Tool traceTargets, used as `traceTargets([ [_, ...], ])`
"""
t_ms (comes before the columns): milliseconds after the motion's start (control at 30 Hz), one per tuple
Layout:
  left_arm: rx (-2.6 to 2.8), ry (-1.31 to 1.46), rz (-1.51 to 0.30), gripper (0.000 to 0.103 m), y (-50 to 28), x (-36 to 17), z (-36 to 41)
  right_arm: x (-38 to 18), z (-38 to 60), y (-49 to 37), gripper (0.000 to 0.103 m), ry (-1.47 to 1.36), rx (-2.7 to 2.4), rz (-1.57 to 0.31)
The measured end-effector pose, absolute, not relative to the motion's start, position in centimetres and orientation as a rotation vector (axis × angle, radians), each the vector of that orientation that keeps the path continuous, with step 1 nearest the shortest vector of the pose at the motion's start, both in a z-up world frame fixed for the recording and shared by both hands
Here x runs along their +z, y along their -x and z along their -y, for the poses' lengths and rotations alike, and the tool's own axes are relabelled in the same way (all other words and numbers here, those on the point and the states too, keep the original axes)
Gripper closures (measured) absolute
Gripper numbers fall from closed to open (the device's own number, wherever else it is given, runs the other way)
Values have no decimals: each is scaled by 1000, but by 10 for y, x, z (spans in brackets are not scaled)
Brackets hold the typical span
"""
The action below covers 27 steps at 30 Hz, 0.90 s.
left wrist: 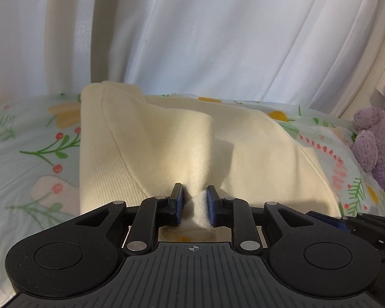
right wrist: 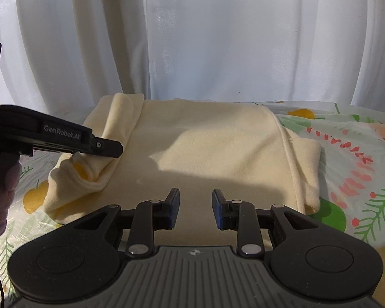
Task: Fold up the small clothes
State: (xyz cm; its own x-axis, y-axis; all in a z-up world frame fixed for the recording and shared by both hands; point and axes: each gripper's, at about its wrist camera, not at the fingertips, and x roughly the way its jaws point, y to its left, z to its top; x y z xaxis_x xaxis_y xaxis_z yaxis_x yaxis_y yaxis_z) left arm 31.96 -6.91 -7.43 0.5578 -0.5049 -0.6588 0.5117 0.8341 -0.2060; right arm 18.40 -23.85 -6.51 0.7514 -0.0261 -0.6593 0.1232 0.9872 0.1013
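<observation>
A cream knit garment (right wrist: 205, 148) lies on the floral bedsheet (right wrist: 359, 179). My left gripper (left wrist: 194, 192) is shut on a fold of the garment (left wrist: 151, 148) at its left edge and holds that part raised above the rest. In the right wrist view the left gripper (right wrist: 113, 148) reaches in from the left, with the lifted cloth bunched at its tip. My right gripper (right wrist: 195, 200) is open and empty, just above the garment's near middle. Its right sleeve (right wrist: 305, 169) lies folded in along the right side.
White curtains (right wrist: 192, 38) hang behind the bed. A purple plush toy (left wrist: 377, 138) sits on the sheet to the right. The right gripper's body (left wrist: 359, 228) shows at the lower right of the left wrist view.
</observation>
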Motion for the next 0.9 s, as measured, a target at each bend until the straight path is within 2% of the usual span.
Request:
traceTargets([
  [133, -604, -51, -725, 77, -303, -57, 63, -70, 244, -184, 76, -168, -90, -736],
  [333, -535, 94, -684, 75, -302, -33, 15, -70, 253, -186, 76, -183, -94, -719],
  [500, -483, 194, -741, 76, -310, -44, -5, -69, 253, -192, 76, -209, -82, -720],
  [600, -535, 140, -833, 78, -317, -68, 7, -68, 250, -197, 76, -206, -60, -724],
  [733, -545, 135, -809, 78, -310, -61, 0, -66, 250, -212, 76, -252, 10, -740],
  [900, -478, 280, -756, 67, -311, -46, -39, -60, 266, -241, 71, -535, 157, -738],
])
